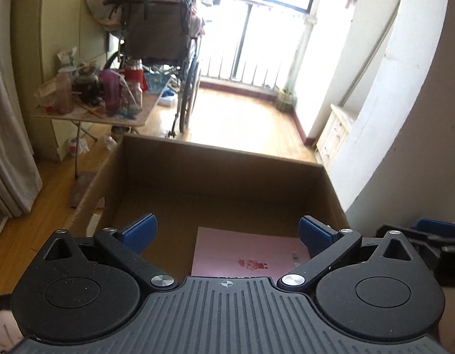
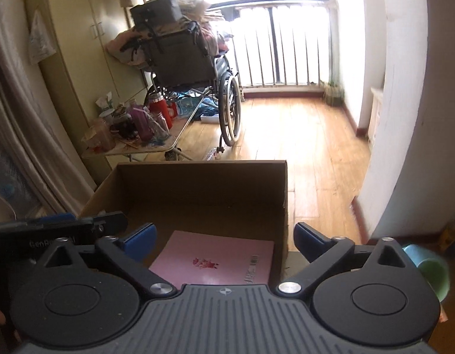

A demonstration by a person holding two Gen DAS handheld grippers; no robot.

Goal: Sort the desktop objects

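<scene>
Grippers, left gripper and right gripper, hang spread and empty above the pink booklet on the cardboard box floor, so lift clear of its near edge.

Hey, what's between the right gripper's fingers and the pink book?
Nothing: the right gripper hangs open above the pink book lying in the cardboard box, seen in the right wrist view.

Bright daylight pours through the barred far window onto the wooden floor. A loaded wheelchair stands left, beside a cluttered folding table and pale wardrobe.
</scene>
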